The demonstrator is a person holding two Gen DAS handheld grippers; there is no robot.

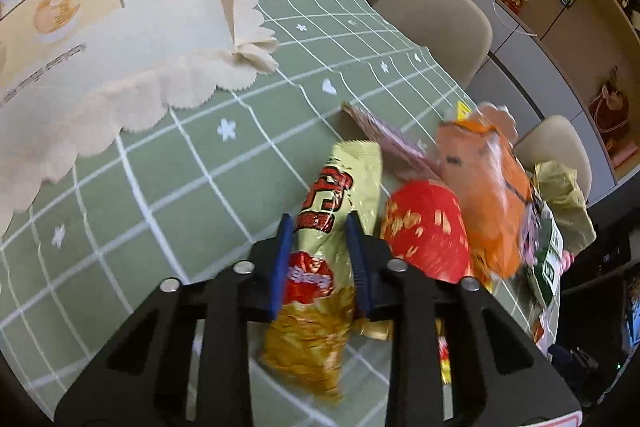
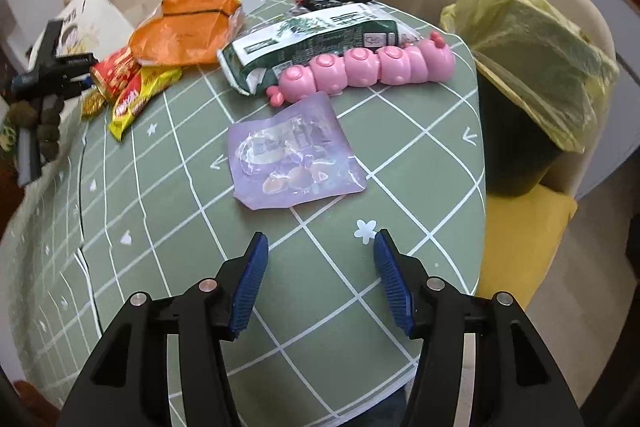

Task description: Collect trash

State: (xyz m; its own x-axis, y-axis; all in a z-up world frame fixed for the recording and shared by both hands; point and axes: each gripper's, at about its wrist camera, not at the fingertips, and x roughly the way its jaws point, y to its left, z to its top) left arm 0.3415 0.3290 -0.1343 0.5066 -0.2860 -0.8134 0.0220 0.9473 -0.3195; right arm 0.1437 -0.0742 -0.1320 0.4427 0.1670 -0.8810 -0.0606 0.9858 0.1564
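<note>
Two claws are working this worktop [image 2: 400, 163], and yours on the left, the left claw [image 1: 318, 223], is clamping a gold snack bag [image 1: 320, 251] across its middle, the blue pads [image 1: 282, 251] pressing on both sides. The bag is lying at the near edge of the trash pile, just beside a red wrapper [image 1: 426, 231] and an orange bag [image 1: 486, 195]. Before you are lifting, make sure the crinkly foil is not slipping; pinching mid-bag looks sound, but the loose ends will probably be flopping. Raise it straight up so it is not dragging the red wrapper along.

Your right claw [image 2: 320, 263] is hanging released over bare cloth, nothing between its pads. Ahead of it are lying a purple pouch [image 2: 294, 155], a pink toy [image 2: 368, 67] and a green pack [image 2: 312, 39]. The bin with the yellow liner [image 2: 536, 63] is standing off the worktop's right edge, likely the drop point.
</note>
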